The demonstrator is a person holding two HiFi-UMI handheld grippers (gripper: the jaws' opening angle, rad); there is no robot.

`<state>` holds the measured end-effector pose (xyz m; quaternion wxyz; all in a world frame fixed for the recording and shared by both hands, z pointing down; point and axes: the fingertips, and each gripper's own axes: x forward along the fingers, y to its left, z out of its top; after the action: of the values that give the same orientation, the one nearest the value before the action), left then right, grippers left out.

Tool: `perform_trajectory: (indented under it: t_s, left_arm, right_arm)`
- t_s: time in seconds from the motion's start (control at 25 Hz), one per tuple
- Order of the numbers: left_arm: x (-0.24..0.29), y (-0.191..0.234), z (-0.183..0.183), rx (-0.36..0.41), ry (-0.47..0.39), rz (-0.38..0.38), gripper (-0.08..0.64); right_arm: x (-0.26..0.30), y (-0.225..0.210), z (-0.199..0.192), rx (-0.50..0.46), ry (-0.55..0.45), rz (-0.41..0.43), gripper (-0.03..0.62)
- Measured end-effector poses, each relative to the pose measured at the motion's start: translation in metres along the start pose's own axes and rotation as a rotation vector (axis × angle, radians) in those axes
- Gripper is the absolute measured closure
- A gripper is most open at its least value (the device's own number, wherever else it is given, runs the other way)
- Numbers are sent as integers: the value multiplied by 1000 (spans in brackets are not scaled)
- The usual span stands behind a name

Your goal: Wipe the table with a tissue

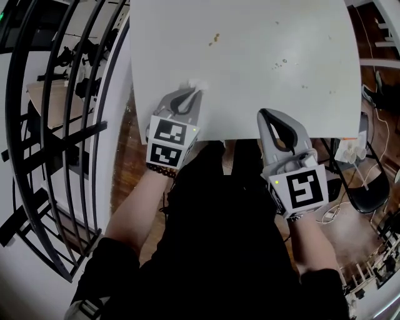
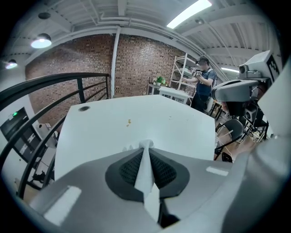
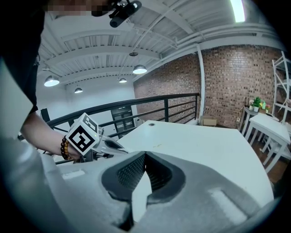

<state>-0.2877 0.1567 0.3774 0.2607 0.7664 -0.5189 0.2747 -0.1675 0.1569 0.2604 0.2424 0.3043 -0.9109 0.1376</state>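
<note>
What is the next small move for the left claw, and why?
Probably lower the left claw and push it forward toward the small brown crumbs. Its jaws are shut on the white crumpled tissue, which is close to the near edge of the white square table, while the crumbs lie further ahead on the surface.

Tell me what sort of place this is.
Probably an industrial loft-style workspace or lab: bare brick wall, black railing beside the white table, and a strip light on an exposed-beam ceiling.
</note>
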Motion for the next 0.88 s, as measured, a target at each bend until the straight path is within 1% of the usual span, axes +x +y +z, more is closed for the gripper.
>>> perform_trajectory:
  t_s: [0.16,0.32,0.48,0.68,0.88]
  left_arm:
    - [7,6,9,0,-1,14,537]
    - [10,8,14,-2,-1,25,537]
    - [18,11,23,-3,-9,35,537]
    - [35,15,31,-8,-2,48,537]
    - [43,21,37,-23,1,66,537]
  right_arm:
    - [9,-10,1,-3,6,1,604]
    - [13,-11,0,0,6,25,604]
    - [17,-22,-5,1,36,18,604]
    - [28,-38,-10,8,53,34,604]
    - [33,-44,-11,9,52,59,604]
